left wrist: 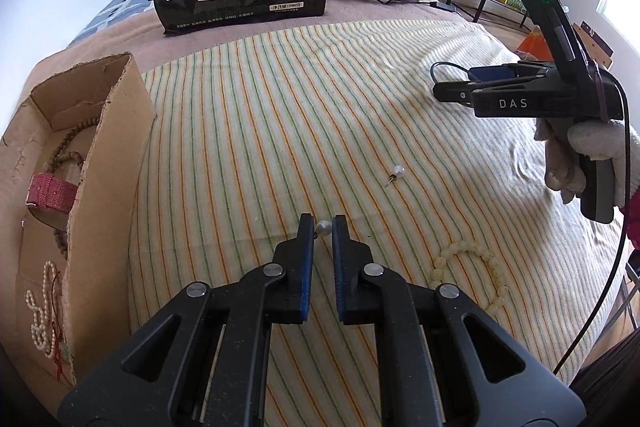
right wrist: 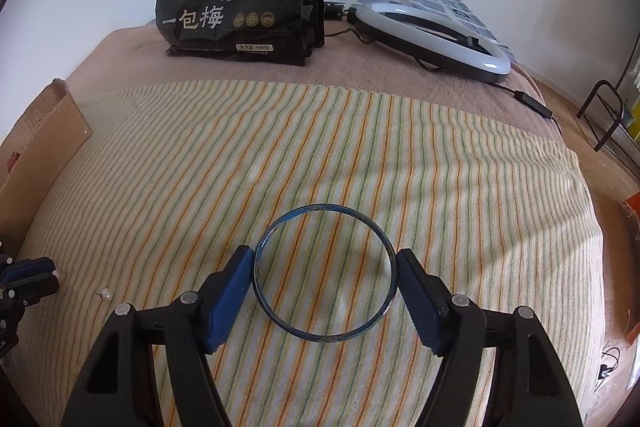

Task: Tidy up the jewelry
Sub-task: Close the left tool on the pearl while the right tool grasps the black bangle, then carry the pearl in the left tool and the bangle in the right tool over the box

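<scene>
Since the cardboard box (left wrist: 72, 163) sits at your far left with bead strands, a pearl string and a red strap already inside, both pieces you are taking up likely belong there. Your left gripper (left wrist: 323, 229) is pinched together on 1 pearl earring (left wrist: 323, 227), the pearl right at the fingertips; it is tiny, light, round and slippery, so it could pop out, and the post beside the pearl offers a surer hold. A 2nd pearl earring (left wrist: 398, 171) lies loose on the striped towel (left wrist: 280, 107) just beyond, a cream bead bracelet (left wrist: 472, 275) to the right. Your right gripper (right wrist: 325, 281) has its pads touching opposite sides of the blue bangle (right wrist: 325, 271), flat on the towel; whether they press I cannot tell. It looks thin, stiff and light, so squeeze gently across its width. Only the left view shows the box contents and bracelet; only the right shows the bangle.
</scene>
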Motion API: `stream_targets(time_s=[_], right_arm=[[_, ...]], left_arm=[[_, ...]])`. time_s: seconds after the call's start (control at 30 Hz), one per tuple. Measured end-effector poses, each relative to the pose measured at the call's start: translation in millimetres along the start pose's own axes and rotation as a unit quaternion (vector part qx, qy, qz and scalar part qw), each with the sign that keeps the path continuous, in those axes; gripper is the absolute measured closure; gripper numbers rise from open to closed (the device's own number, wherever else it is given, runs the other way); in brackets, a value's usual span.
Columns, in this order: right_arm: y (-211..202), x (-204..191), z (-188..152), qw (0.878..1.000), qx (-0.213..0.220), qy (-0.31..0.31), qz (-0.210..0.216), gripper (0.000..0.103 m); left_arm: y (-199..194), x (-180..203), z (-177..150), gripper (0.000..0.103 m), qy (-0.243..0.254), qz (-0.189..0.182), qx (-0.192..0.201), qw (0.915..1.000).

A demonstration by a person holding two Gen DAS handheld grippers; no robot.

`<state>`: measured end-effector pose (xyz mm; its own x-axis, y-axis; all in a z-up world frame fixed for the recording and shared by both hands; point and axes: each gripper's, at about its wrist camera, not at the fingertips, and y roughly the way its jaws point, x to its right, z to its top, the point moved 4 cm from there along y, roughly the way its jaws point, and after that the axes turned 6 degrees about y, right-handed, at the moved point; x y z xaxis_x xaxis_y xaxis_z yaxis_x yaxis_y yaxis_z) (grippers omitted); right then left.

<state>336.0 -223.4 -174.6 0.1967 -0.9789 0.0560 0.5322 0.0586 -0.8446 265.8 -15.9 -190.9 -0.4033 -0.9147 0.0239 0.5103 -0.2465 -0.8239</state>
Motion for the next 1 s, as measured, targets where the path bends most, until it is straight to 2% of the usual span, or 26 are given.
stream_targets(time_s=[0.53, 1.0], right_arm=[[-72.5, -30.8, 8.3, 0.999, 0.037, -0.024, 0.022, 0.029], [-133.1, -73.9, 16.8, 0.996, 0.062, -0.043, 0.040, 0.029]], left_arm=[[-54.9, -5.3, 10.4, 0.096, -0.012, -0.005, 0.047, 0.9988], [-113.1, -21.7, 9.1, 0.096, -0.024, 0.020, 0.086, 0.9958]])
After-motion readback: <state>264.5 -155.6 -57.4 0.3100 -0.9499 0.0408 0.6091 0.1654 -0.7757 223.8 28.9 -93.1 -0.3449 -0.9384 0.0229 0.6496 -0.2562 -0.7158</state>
